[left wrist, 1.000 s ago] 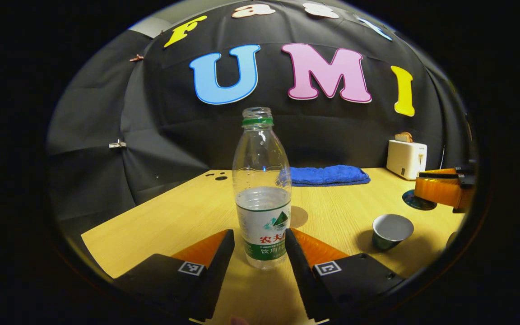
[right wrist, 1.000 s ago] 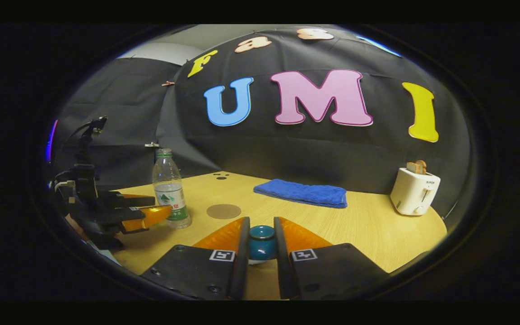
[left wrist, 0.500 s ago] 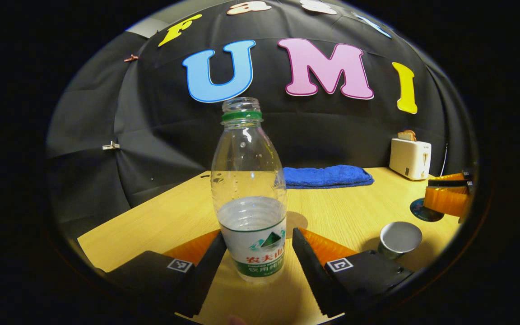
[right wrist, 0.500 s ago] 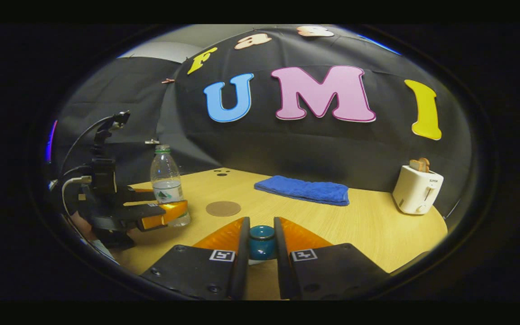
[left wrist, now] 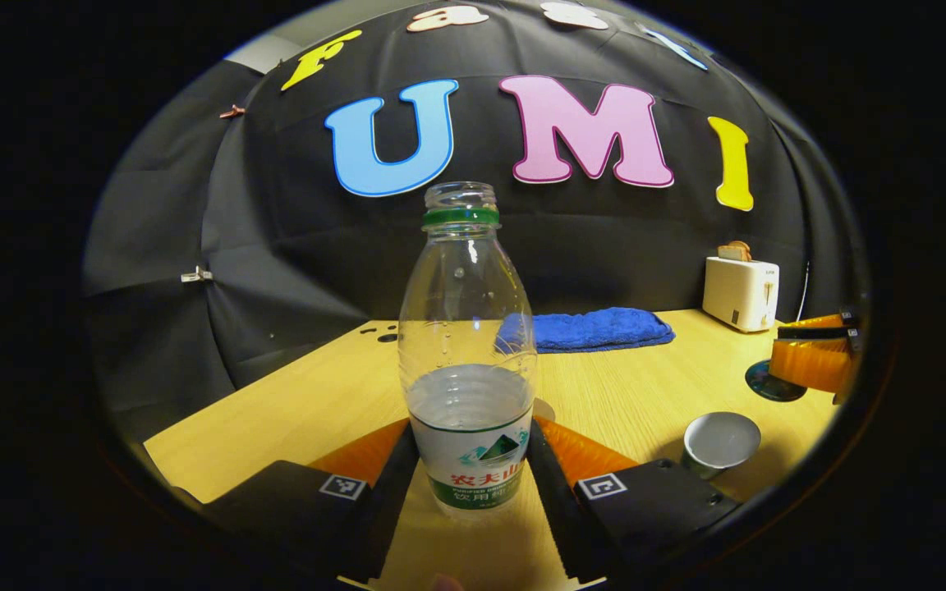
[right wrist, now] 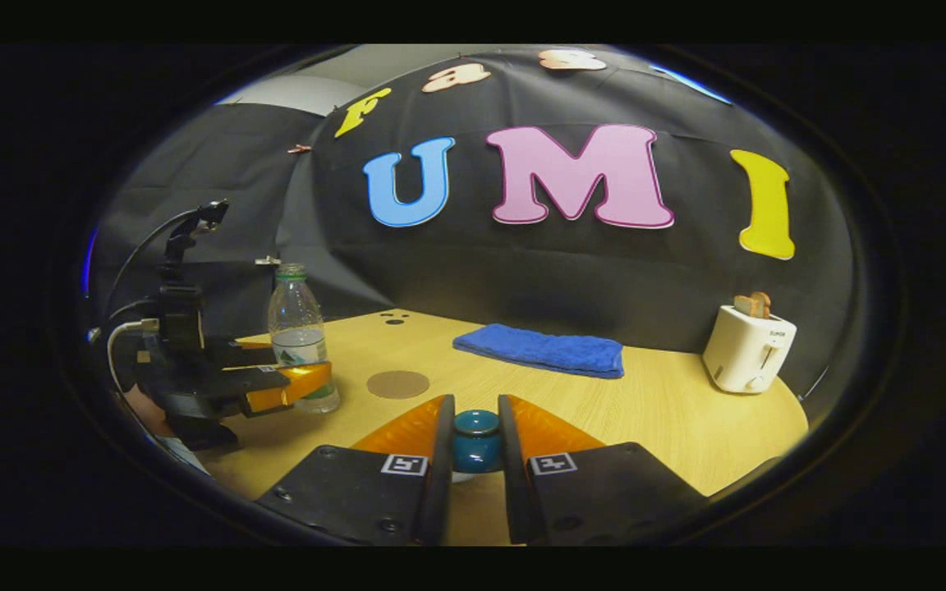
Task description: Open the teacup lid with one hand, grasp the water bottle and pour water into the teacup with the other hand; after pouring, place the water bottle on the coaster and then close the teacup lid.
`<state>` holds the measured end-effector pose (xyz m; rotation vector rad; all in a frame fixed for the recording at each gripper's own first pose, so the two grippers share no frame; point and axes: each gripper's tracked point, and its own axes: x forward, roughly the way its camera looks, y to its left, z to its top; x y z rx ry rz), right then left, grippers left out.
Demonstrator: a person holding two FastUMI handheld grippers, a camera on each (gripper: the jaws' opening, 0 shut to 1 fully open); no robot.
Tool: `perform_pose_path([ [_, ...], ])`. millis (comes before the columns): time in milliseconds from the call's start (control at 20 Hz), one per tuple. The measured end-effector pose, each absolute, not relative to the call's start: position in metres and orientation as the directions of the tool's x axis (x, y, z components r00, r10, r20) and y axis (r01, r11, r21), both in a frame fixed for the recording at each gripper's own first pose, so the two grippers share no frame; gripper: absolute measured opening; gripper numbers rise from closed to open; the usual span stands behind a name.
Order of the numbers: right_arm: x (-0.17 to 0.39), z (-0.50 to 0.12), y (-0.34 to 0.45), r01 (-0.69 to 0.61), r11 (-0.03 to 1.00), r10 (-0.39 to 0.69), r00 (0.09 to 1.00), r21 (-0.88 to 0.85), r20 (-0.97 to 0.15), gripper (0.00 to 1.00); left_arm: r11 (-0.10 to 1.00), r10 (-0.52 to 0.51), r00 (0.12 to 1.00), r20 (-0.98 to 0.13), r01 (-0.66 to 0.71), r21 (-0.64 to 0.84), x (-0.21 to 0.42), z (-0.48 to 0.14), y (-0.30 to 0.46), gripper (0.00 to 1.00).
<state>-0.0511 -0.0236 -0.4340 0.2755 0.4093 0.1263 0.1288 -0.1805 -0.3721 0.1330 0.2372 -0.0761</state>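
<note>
Left gripper (left wrist: 470, 480) narrow around the bottle (left wrist: 470, 361), both fingers against the label low on the body, bottle upright near the tabletop's left edge with the cap off and roughly half full; right gripper (right wrist: 475, 447) clamped on the blue lid (right wrist: 475, 435), with the open cup (left wrist: 719, 442) uncovered toward the right edge and the coaster (right wrist: 397, 383) just beside the bottle. Best done with a firm squeeze before lifting, kept upright on the way to the cup, then tipped slowly. Compared with 1 second ago, fingers closed in from well apart to touching the bottle.
</note>
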Motion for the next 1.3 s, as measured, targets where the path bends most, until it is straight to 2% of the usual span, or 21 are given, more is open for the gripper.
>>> perform_pose_path([
  [100, -0.051, -0.432, -0.027, -0.048, 0.953, 0.163, 0.915, 0.301, -0.369, 0.31, 0.979, -0.047, 0.967, -0.251, 0.095, 0.181, 0.128, -0.373, -0.176, 0.78],
  [150, -0.049, -0.432, -0.03, -0.037, 0.952, 0.152, 0.918, 0.304, -0.366, 0.26, 0.97, -0.037, 0.966, -0.256, 0.096, 0.223, 0.13, -0.374, -0.173, 0.77],
  [200, -0.048, -0.431, -0.033, -0.027, 0.952, 0.142, 0.921, 0.305, -0.362, 0.31, 0.956, -0.023, 0.965, -0.261, 0.097, 0.277, 0.13, -0.374, -0.17, 0.78],
  [300, -0.046, -0.43, -0.039, -0.011, 0.953, 0.123, 0.928, 0.303, -0.353, 0.3, 0.908, 0.006, 0.966, -0.258, 0.103, 0.406, 0.135, -0.371, -0.163, 0.78],
  [400, -0.047, -0.43, -0.047, 0.007, 0.953, 0.103, 0.932, 0.302, -0.347, 0.3, 0.833, 0.014, 0.97, -0.244, 0.124, 0.54, 0.137, -0.365, -0.163, 0.77],
  [450, -0.048, -0.43, -0.052, 0.018, 0.953, 0.092, 0.934, 0.302, -0.346, 0.25, 0.791, 0.006, 0.971, -0.238, 0.141, 0.596, 0.137, -0.364, -0.167, 0.76],
  [650, -0.055, -0.43, -0.071, 0.057, 0.956, 0.048, 0.938, 0.288, -0.343, 0.25, 0.623, -0.036, 0.975, -0.218, 0.192, 0.758, 0.135, -0.364, -0.182, 0.76],
  [900, -0.071, -0.435, -0.094, 0.099, 0.96, 0.001, 0.934, 0.261, -0.358, 0.35, 0.382, -0.054, 0.978, -0.2, 0.205, 0.901, 0.135, -0.364, -0.199, 0.76],
  [1050, -0.08, -0.437, -0.107, 0.12, 0.962, -0.022, 0.93, 0.247, -0.366, 0.36, 0.236, -0.088, 0.976, -0.2, 0.215, 0.948, 0.134, -0.368, -0.213, 0.76],
  [1150, -0.087, -0.437, -0.114, 0.131, 0.963, -0.037, 0.929, 0.236, -0.368, 0.3, 0.164, -0.111, 0.974, -0.196, 0.213, 0.963, 0.135, -0.368, -0.223, 0.76],
  [1200, -0.088, -0.436, -0.117, 0.135, 0.964, -0.042, 0.929, 0.231, -0.368, 0.36, 0.135, -0.126, 0.973, -0.196, 0.212, 0.968, 0.134, -0.368, -0.229, 0.76],
  [1300, -0.093, -0.436, -0.121, 0.141, 0.964, -0.05, 0.928, 0.225, -0.368, 0.36, 0.083, -0.147, 0.97, -0.195, 0.209, 0.974, 0.134, -0.368, -0.236, 0.76],
])
